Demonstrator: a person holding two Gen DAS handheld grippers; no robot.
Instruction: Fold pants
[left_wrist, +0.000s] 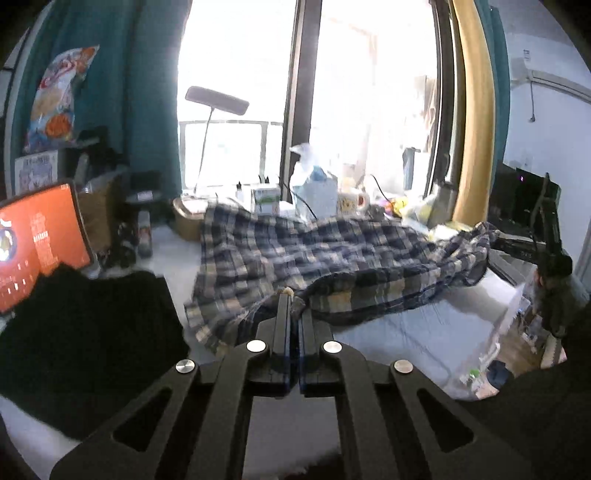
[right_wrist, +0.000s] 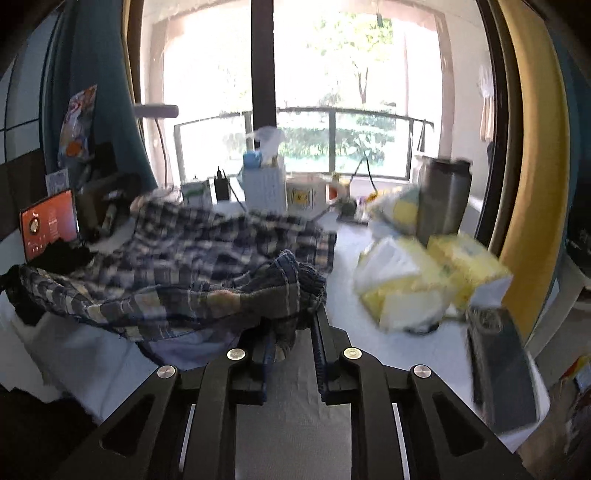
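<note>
Ahead of each gripper, left (left_wrist: 291, 295) pinched tight and right (right_wrist: 291, 325) closed on bunched cloth, the pants (left_wrist: 295, 251) lay rumpled on the bench (left_wrist: 424, 325); folding seemed barely begun.

Navy-and-cream plaid pants (left_wrist: 295, 251), white table (left_wrist: 424, 332), teal curtain (left_wrist: 147, 92).

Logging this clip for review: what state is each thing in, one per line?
Plaid pants: rumpled, near edge lifted off the table.
Left gripper: shut on pants edge.
Right gripper: clamped on bunched fabric.
Tablet: screen lit.
Tissue box: tissue sticking out.
</note>
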